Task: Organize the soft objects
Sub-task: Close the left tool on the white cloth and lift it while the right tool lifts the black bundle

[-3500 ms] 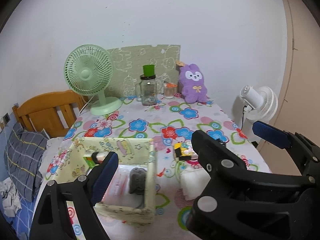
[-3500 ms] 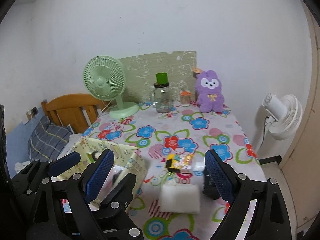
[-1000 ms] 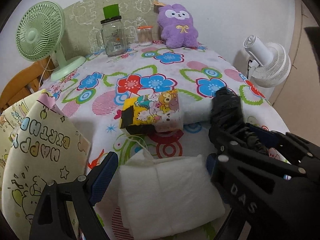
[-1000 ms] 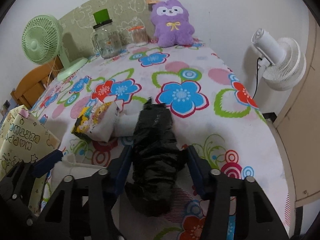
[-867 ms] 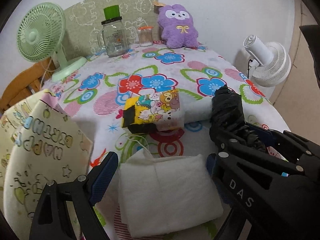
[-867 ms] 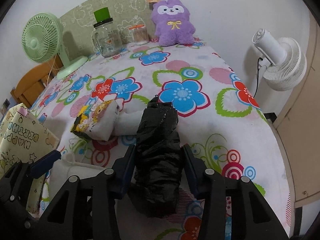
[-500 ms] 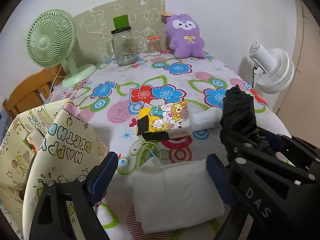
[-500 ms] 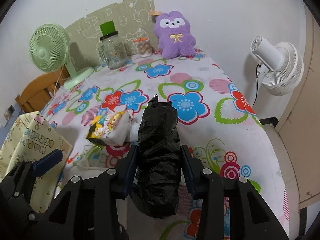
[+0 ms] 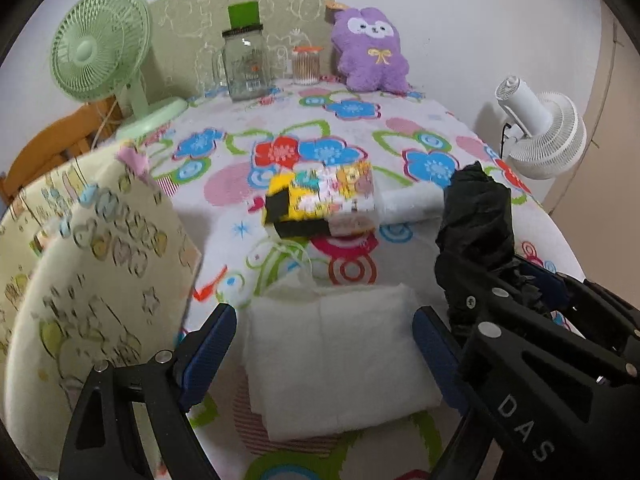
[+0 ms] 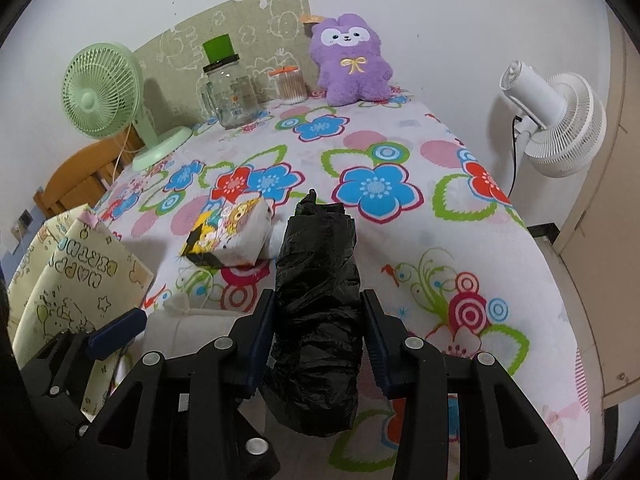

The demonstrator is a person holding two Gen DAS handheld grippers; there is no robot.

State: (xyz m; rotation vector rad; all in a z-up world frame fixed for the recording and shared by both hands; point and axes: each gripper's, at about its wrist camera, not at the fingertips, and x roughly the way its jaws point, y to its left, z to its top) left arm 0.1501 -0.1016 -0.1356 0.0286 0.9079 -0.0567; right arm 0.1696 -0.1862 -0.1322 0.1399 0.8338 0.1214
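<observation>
My right gripper (image 10: 318, 320) is shut on a black plastic-wrapped roll (image 10: 318, 292) and holds it above the floral tablecloth; the roll also shows in the left wrist view (image 9: 476, 220). My left gripper (image 9: 324, 340) is open, its fingers either side of a white padded pack (image 9: 336, 360) that lies on the table. A colourful cartoon tissue pack (image 9: 324, 196) lies beyond, also in the right wrist view (image 10: 230, 236), with a white roll (image 9: 412, 204) beside it. A cream "Happy Birthday" fabric box (image 9: 80, 264) stands at the left.
At the back stand a green fan (image 9: 100, 44), a glass jar with green lid (image 9: 244, 64), a cotton-swab jar (image 9: 306, 65) and a purple plush (image 9: 372, 50). A white fan (image 10: 556, 120) stands off the table's right edge. A wooden chair (image 10: 76, 180) is at the left.
My right gripper closed on the black roll and lifted it off the table. Both grippers rose and pulled back a little; the left stays open over the white pack.
</observation>
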